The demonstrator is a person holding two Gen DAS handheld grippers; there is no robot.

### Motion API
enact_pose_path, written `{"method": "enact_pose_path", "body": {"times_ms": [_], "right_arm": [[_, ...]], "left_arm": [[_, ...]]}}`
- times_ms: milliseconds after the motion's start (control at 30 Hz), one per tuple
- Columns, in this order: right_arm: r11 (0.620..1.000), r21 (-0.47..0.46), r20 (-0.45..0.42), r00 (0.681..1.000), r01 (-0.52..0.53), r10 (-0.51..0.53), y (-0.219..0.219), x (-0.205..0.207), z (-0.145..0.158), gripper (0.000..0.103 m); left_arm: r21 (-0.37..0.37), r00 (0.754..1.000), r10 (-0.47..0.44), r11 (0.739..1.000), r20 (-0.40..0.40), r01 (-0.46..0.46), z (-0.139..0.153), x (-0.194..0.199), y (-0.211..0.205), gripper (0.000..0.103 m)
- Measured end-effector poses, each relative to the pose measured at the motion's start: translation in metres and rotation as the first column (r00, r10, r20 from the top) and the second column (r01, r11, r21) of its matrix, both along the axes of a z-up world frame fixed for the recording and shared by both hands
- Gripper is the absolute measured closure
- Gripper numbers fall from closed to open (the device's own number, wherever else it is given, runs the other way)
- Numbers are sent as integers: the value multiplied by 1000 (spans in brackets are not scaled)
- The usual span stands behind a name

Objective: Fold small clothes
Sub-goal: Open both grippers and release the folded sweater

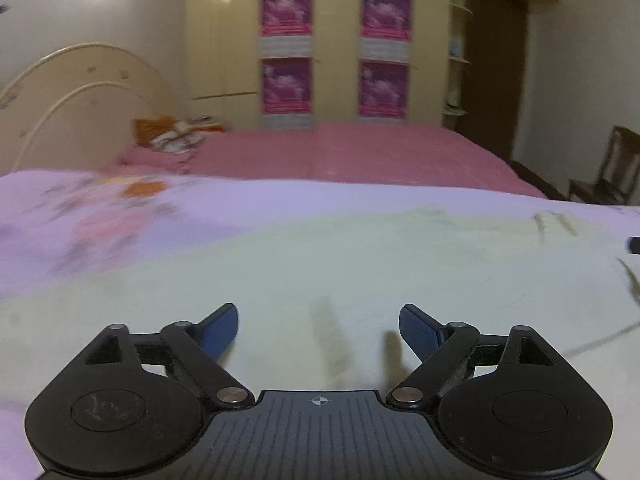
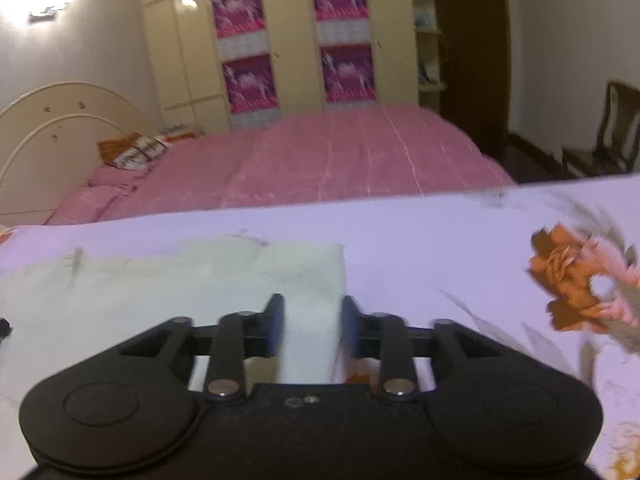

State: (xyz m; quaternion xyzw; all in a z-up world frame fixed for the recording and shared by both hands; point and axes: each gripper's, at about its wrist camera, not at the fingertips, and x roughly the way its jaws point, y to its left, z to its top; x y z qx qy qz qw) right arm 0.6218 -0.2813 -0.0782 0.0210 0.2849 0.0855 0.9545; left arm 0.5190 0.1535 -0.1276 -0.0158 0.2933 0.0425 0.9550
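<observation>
Nearest to us, our left black two-finger gripper (image 1: 319,330) hangs with its blue-padded jaws spread wide, grasping nothing, above the pale greenish-white cloth garment (image 1: 360,272) that lies flat under it. Our right black two-finger gripper (image 2: 312,322) has its jaws partly apart over the garment's right edge (image 2: 312,280); motion blur keeps us from telling whether the cloth passing between them is pinched.

The garment rests on a lilac sheet printed with orange flowers (image 2: 440,248), one bloom (image 2: 568,292) well to the right of the right gripper.

Beyond the sheet's far edge we see a pink bedspread (image 1: 360,152), an orange and white bundle of cloth (image 1: 172,134) by the cream arched headboard (image 1: 76,92) at far left, and a cream wardrobe bearing magenta posters (image 1: 286,10).
</observation>
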Motion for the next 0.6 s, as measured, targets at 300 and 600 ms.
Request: {"method": "enact_pose_path", "body": {"times_ms": [300,600], "right_arm": [[991,129,-31,999,46,-42,-23,-65,0,63],[987,160,-67,998,4,7,6,-96,4,64]], "left_arm": [[-209,930,368,908,-18,-363,4,-104,152,25],[-479,811,581,695,-65,-536,-22,-154,246,40]]}}
